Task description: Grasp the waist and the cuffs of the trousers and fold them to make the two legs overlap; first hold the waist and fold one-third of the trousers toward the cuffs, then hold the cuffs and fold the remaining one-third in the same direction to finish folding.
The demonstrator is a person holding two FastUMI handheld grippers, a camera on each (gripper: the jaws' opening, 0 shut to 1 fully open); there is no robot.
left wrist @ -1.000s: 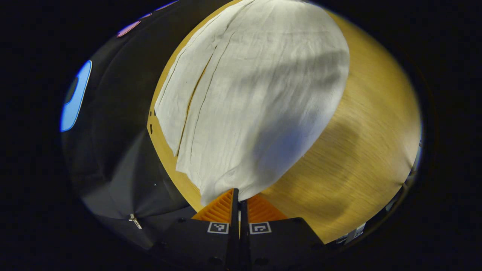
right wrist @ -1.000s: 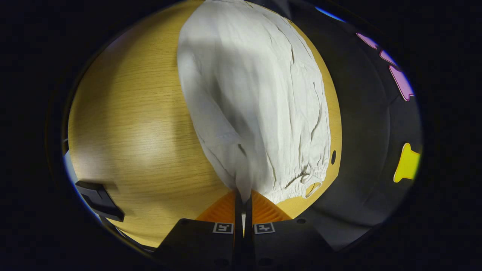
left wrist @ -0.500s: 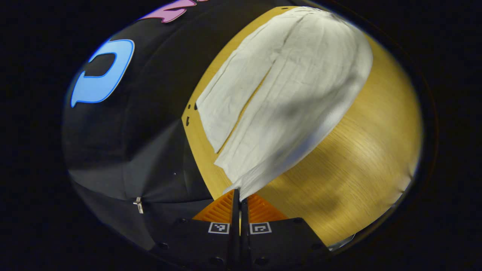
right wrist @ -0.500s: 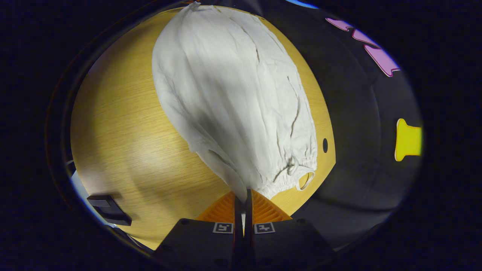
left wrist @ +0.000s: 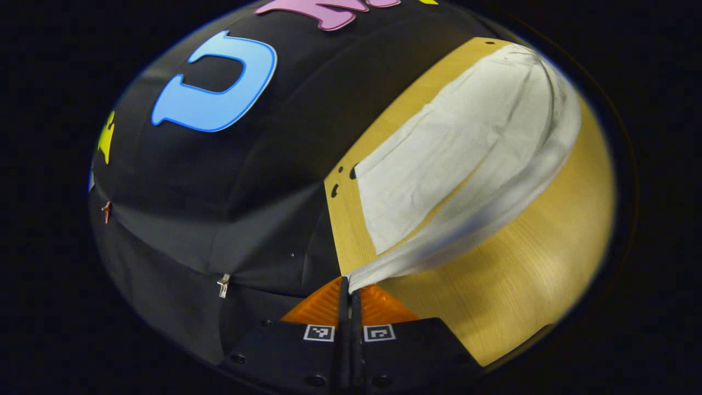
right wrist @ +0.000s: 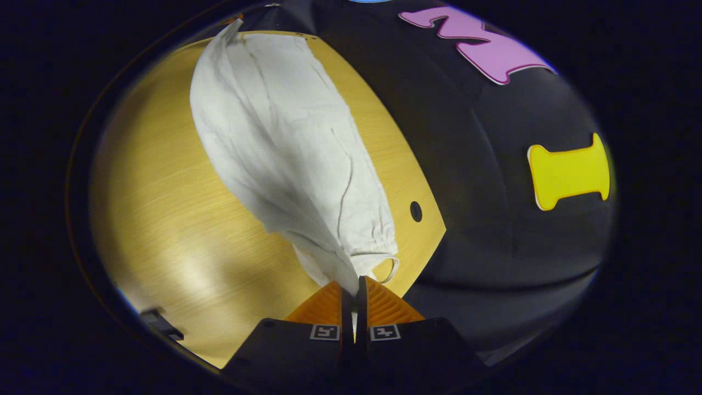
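Off-white trousers (left wrist: 455,164) lie along the far side of a wooden table (left wrist: 526,274). My left gripper (left wrist: 349,285) is shut on a cuff, and that leg rises off the table in a taut fold over the other leg. In the right gripper view, the trousers (right wrist: 285,148) hang from my right gripper (right wrist: 354,284), which is shut on the gathered waist. A drawstring loop (right wrist: 388,269) dangles beside the fingers. The lifted half stands nearly on edge above the half still lying flat.
The booth's black cloth wall (left wrist: 236,181) runs close behind the table's far edge. Small dark holes (right wrist: 415,210) mark the tabletop near its corners. A dark object (right wrist: 159,325) sits at the table's near edge in the right gripper view.
Both grippers have lifted and swung toward the far wall with the cloth still pinched. The near leg has risen from lying flat into a steep fold over the far leg.
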